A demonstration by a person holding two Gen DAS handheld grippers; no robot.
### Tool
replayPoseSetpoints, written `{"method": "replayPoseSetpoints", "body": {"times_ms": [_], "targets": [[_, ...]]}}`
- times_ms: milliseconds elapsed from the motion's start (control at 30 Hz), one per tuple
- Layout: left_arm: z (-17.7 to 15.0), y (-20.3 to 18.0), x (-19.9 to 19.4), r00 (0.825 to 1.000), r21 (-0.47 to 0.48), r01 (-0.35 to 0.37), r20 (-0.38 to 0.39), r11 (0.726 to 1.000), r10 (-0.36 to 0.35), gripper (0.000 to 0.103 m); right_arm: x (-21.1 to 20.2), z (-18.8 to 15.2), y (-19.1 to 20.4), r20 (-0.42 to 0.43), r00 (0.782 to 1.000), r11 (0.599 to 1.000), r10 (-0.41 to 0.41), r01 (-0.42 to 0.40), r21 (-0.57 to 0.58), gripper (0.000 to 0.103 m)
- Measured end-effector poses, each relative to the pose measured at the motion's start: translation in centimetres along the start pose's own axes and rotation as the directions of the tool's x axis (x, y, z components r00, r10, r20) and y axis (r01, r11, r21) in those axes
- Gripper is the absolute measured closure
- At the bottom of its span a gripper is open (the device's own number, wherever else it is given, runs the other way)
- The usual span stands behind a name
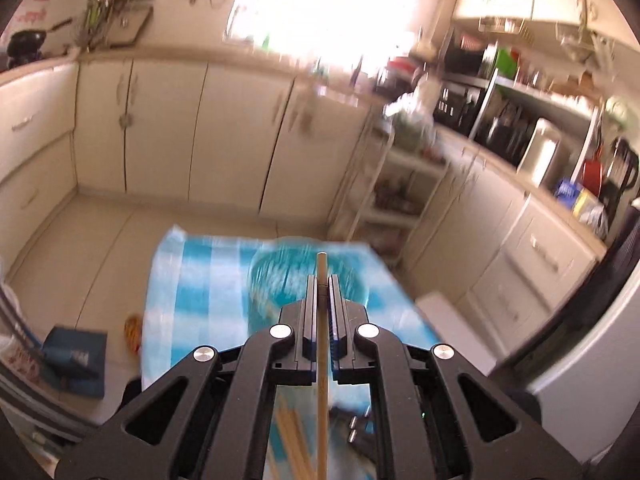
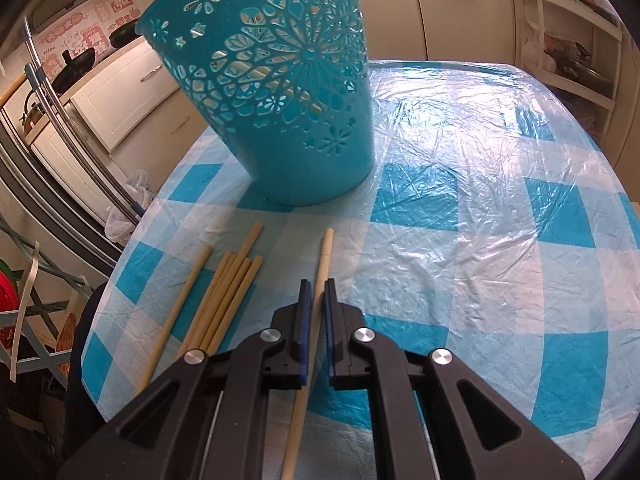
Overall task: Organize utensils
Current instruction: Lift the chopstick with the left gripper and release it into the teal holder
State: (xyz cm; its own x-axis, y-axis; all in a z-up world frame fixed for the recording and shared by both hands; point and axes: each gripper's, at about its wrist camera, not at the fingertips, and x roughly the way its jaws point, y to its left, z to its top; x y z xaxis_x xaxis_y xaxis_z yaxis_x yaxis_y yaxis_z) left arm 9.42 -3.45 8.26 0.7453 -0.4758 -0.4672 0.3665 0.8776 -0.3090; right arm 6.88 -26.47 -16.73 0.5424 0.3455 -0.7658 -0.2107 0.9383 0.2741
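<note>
Checked plastic-covered table (image 2: 460, 240) bears a perforated teal bucket (image 2: 280, 92) beside wooden chopsticks (image 2: 224, 300).

Motion blur smears the teal basket (image 1: 298, 280) and checked tablecloth (image 1: 200, 280); its rim is cropped.

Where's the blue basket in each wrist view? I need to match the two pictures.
Left wrist: the basket is a blurred teal shape at lower centre, just beyond the left claw, which is shut on a chopstick.
Right wrist: it stands at top centre-left, on the cloth, beyond the loose chopsticks.
Shared landmark: the blue-and-white checked tablecloth.
</note>
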Motion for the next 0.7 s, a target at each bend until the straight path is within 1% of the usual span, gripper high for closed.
{"method": "replayPoseSetpoints", "body": {"times_ms": [67, 133, 200, 267, 333, 400, 433, 467, 567, 600, 633, 700], "targets": [[2.0, -0.7, -0.1, 0.995, -0.002, -0.015, 0.096, 1.0, 0.015, 0.098, 0.1, 0.0, 0.0, 0.003, 1.0, 1.0, 0.002, -0.002, 0.001, 0.097], [4.2, -1.1, 0.1, 0.977, -0.026, -0.036, 0.211, 0.999, 0.041, 0.098, 0.2, -0.1, 0.0, 0.006, 1.0, 1.0, 0.006, -0.006, 0.004, 0.097], [5.6, -1.3, 0.9, 0.956, -0.057, -0.069, 0.281, 0.996, 0.082, 0.098, 0.2, -0.1, -0.1, 0.007, 1.0, 1.0, 0.01, -0.01, 0.009, 0.097], [6.7, -1.2, 2.1, 0.936, -0.086, -0.105, 0.329, 0.991, 0.128, 0.098, 0.2, -0.1, -0.1, 0.009, 1.0, 1.0, 0.011, -0.011, 0.01, 0.097], [7.1, -1.0, 3.6, 0.917, -0.112, -0.144, 0.359, 0.983, 0.175, 0.098, 0.1, -0.1, -0.1, 0.009, 1.0, 1.0, 0.01, -0.01, 0.009, 0.097], [6.9, -0.8, 5.3, 0.901, -0.126, -0.193, 0.371, 0.973, 0.227, 0.098, 0.1, -0.1, -0.1, 0.01, 1.0, 1.0, 0.012, -0.012, 0.009, 0.096], [6.5, -0.6, 6.0, 0.898, -0.133, -0.209, 0.367, 0.969, 0.245, 0.098, 0.1, -0.1, -0.1, 0.011, 1.0, 1.0, 0.014, -0.014, 0.01, 0.095], [6.1, -0.1, 7.1, 0.899, -0.151, -0.224, 0.35, 0.963, 0.264, 0.098, 0.1, -0.1, -0.2, 0.011, 1.0, 1.0, 0.015, -0.015, 0.011, 0.095], [4.7, 1.4, 9.3, 0.907, -0.194, -0.235, 0.308, 0.952, 0.286, 0.098, 0.3, 0.0, -0.1, 0.011, 1.0, 1.0, 0.021, -0.021, 0.02, 0.095], [4.0, 1.7, 9.9, 0.906, -0.204, -0.247, 0.298, 0.947, 0.301, 0.098, 0.3, 0.0, -0.2, 0.011, 1.0, 0.999, 0.023, -0.023, 0.022, 0.095], [3.6, 1.9, 10.3, 0.905, -0.207, -0.254, 0.294, 0.945, 0.308, 0.098, 0.3, 0.0, -0.2, 0.011, 1.0, 0.999, 0.023, -0.024, 0.024, 0.095], [2.6, 2.0, 11.0, 0.908, -0.2, -0.268, 0.274, 0.943, 0.316, 0.098, 0.3, 0.0, -0.2, 0.012, 1.0, 0.999, 0.024, -0.025, 0.026, 0.095]]}}
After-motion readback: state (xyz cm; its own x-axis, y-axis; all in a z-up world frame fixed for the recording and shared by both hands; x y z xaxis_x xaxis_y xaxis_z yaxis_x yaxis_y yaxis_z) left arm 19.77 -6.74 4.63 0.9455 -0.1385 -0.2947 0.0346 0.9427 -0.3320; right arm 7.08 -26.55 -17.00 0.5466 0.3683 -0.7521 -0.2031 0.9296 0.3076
